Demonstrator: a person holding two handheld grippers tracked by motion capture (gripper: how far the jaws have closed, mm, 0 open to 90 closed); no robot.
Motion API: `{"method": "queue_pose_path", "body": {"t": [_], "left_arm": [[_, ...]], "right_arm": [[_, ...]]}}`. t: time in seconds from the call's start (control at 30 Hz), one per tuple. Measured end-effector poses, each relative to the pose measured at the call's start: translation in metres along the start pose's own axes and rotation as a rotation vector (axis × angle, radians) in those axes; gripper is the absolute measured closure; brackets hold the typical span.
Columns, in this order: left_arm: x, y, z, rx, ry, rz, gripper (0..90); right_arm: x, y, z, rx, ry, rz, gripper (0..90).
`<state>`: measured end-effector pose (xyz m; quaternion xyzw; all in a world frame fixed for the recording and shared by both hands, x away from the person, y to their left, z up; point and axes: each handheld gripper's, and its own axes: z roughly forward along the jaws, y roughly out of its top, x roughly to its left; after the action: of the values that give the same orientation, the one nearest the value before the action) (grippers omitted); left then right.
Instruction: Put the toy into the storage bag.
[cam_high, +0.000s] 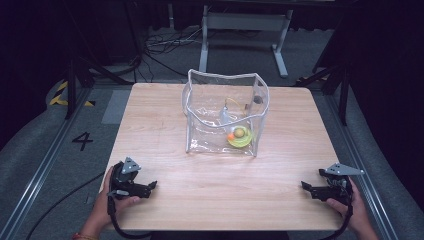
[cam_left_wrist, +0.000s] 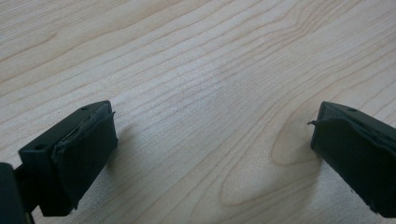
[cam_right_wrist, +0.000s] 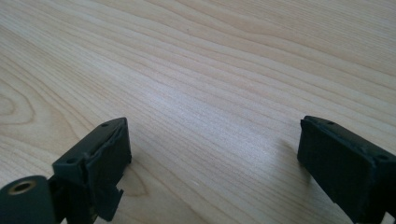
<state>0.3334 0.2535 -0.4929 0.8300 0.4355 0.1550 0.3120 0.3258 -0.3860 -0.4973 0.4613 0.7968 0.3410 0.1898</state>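
Note:
A clear plastic pouch (cam_high: 225, 112) with a grey zip rim stands open at the middle of the wooden table (cam_high: 165, 130). Inside it lie a yellow-green round thing (cam_high: 240, 136), a small orange ball (cam_high: 230, 136) and a small clear item. My left gripper (cam_high: 151, 187) rests at the table's front left, held by a hand, pointing right; its jaws stand wide apart over bare wood (cam_left_wrist: 210, 116). My right gripper (cam_high: 306, 187) rests at the front right, pointing left, jaws wide apart over bare wood (cam_right_wrist: 210, 116). Nothing lies between either pair of jaws.
Beyond the table's far edge stands a grey metal frame (cam_high: 245, 30) with cables on the floor. A floor mark "4" (cam_high: 82, 141) and a rail lie to the left. Dark stands flank the table on both sides.

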Motion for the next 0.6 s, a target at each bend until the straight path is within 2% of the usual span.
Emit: {"method": "queue_pose_path", "body": {"t": [0.6], "left_arm": [[0.0004,0.0007,0.0004,0.004,-0.003,-0.002,0.1]], "right_arm": [[0.0000,0.0000,0.0001,0.000,-0.001,0.001,9.7]]}}
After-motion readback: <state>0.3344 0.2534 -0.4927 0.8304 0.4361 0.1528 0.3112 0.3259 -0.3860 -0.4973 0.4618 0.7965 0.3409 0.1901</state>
